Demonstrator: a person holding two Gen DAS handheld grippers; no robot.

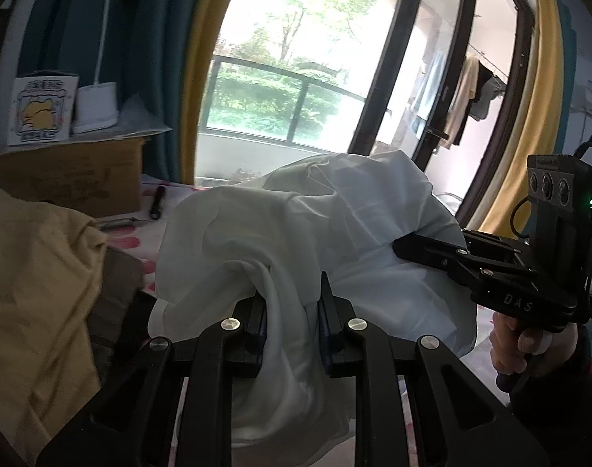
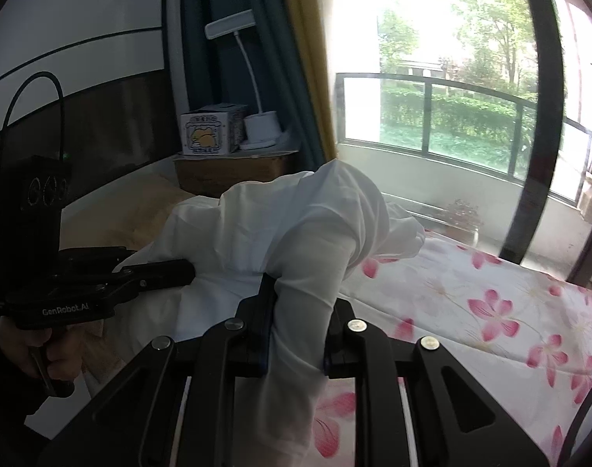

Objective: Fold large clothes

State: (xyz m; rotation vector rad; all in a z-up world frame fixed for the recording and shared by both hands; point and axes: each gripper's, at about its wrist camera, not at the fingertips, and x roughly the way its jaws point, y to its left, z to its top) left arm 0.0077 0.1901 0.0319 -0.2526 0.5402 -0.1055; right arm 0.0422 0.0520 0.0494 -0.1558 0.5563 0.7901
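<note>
A large white garment [image 1: 315, 214] hangs bunched between both grippers above the bed. My left gripper [image 1: 292, 303] is shut on a twisted fold of it; the cloth fills the gap between the fingers. My right gripper [image 2: 299, 303] is shut on another bunch of the same garment [image 2: 296, 225], which drapes over its fingers and hides the right fingertip. The right gripper also shows in the left wrist view [image 1: 408, 249], its tips buried in the cloth. The left gripper shows in the right wrist view [image 2: 179, 270], at the garment's left side.
A bedsheet with pink flowers [image 2: 471, 311] covers the bed. A beige cloth [image 1: 35, 292] lies at the left. A cardboard box [image 1: 70, 179] with a small carton [image 1: 43, 111] and a white lamp [image 1: 97, 105] stands by the wall. A glass balcony door [image 1: 296, 78] is behind.
</note>
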